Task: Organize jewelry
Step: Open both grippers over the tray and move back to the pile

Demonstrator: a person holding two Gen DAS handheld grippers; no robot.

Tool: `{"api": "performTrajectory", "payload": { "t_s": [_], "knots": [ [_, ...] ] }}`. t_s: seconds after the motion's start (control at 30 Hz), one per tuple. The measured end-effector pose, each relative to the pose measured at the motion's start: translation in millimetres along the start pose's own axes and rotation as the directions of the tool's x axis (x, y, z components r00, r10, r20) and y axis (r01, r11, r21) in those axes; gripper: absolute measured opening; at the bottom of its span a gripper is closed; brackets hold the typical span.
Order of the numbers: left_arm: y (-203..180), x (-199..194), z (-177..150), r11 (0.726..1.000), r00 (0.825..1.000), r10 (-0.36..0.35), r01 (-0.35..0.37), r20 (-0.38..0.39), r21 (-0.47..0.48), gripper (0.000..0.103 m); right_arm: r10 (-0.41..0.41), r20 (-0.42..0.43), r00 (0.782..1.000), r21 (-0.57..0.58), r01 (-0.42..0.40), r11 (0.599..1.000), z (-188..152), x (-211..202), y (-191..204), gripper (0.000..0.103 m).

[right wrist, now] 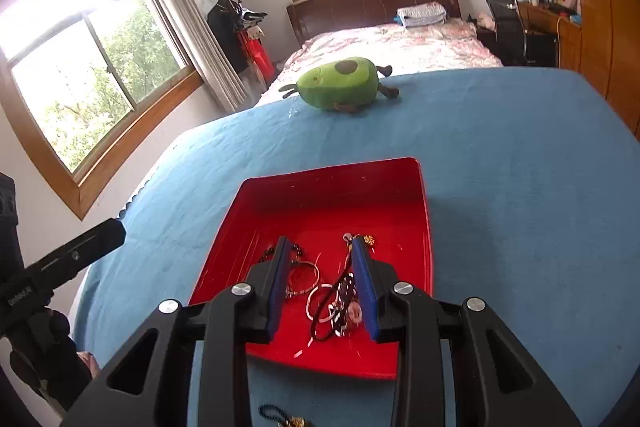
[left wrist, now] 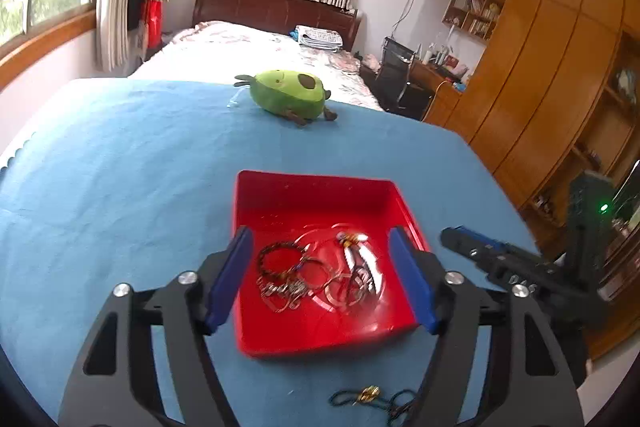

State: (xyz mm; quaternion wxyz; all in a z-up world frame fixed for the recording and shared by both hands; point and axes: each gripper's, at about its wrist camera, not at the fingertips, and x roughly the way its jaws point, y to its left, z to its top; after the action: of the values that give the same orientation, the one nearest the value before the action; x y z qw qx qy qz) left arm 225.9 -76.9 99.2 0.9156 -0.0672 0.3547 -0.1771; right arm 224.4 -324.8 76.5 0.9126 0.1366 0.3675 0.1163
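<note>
Clearly both jaws stand open and empty above the red tray (left wrist: 320, 187); the corded pendant (left wrist: 370, 395) on the desk, partly hidden, could snag the left gripper (left wrist: 320, 279) or right gripper (right wrist: 322, 287).

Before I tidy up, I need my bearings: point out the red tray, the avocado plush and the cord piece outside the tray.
red tray (left wrist: 312, 187): left wrist view, far wall.
avocado plush (right wrist: 340, 83): right wrist view, green body.
cord piece (left wrist: 370, 394): left wrist view, gold charm.

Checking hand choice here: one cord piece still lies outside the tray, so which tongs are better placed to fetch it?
Probably the left tongs: open wide, with the cord piece lying just below them. The right tongs stand narrower, over the tray.
</note>
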Motion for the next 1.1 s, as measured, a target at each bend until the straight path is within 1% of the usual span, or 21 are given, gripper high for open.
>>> {"api": "performTrajectory", "payload": {
  "t_s": [0.1,0.2,0.23,0.3,0.43,0.5,0.57,0.67,0.8,0.9,0.97,1.07,1.1],
  "knots": [
    [-0.9,-8.9,-9.4,0.999,0.999,0.033,-0.033,-0.003,0.009,0.080,0.021,-0.017,1.000,-0.001,-0.021,1.000,-11.8,-10.9,2.9,0.033],
    [1.9,-18.2,-20.8,1.000,0.999,0.031,-0.031,-0.012,-0.004,0.084,0.010,-0.013,1.000,-0.013,-0.011,1.000,-20.6,-19.9,5.8,0.033],
    [2.4,-22.0,-25.2,0.999,0.999,0.033,-0.033,-0.010,-0.005,0.085,0.007,-0.011,1.000,-0.023,-0.007,1.000,-25.6,-24.4,8.0,0.033],
    [3.4,-28.4,-33.2,0.999,0.999,0.045,-0.045,0.003,-0.002,0.090,0.011,-0.008,1.000,-0.034,-0.012,0.999,-34.0,-30.8,10.2,0.033],
    [7.2,-42.2,-54.2,0.997,0.997,0.071,-0.071,0.035,0.004,0.093,0.025,-0.009,1.000,-0.042,-0.025,0.999,-56.2,-43.1,12.7,0.033],
    [9.0,-46.7,-65.5,0.996,0.995,0.088,-0.089,0.038,0.008,0.096,0.028,-0.016,0.999,-0.047,-0.029,0.998,-70.0,-48.4,14.7,0.033],
    [11.6,-49.4,-75.9,0.995,0.995,0.096,-0.096,0.030,0.006,0.096,0.028,-0.025,0.999,-0.051,-0.029,0.998,-82.0,-52.2,16.1,0.033],
    [14.5,-49.7,-91.6,0.994,0.994,0.107,-0.107,0.009,0.010,0.096,0.022,-0.053,0.998,-0.052,-0.025,0.998,-100.8,-53.7,15.3,0.033],
    [17.4,-48.4,-117.0,0.989,0.989,0.146,-0.145,-0.039,0.025,0.096,-0.004,-0.103,0.995,-0.046,0.000,0.999,-126.3,-51.5,10.3,0.033],
    [20.8,-47.4,-134.4,0.986,0.984,0.169,-0.167,-0.061,0.030,0.096,-0.028,-0.140,0.990,-0.039,0.022,0.999,-144.5,-49.7,5.5,0.033],
    [23.1,-47.4,-144.6,0.983,0.981,0.182,-0.180,-0.073,0.034,0.096,-0.028,-0.174,0.984,-0.034,0.022,0.999,-157.8,-47.4,2.7,0.032],
    [27.8,-44.8,-159.0,0.980,0.975,0.197,-0.194,-0.102,0.033,0.096,0.017,-0.247,0.969,0.006,-0.016,1.000,-176.5,-39.0,-4.4,0.018],
    [29.3,-43.2,-164.6,0.980,0.973,0.199,-0.197,-0.116,0.032,0.096,0.031,-0.262,0.965,0.017,-0.028,0.999,-181.2,-37.9,-7.2,0.018]
  ]
}}
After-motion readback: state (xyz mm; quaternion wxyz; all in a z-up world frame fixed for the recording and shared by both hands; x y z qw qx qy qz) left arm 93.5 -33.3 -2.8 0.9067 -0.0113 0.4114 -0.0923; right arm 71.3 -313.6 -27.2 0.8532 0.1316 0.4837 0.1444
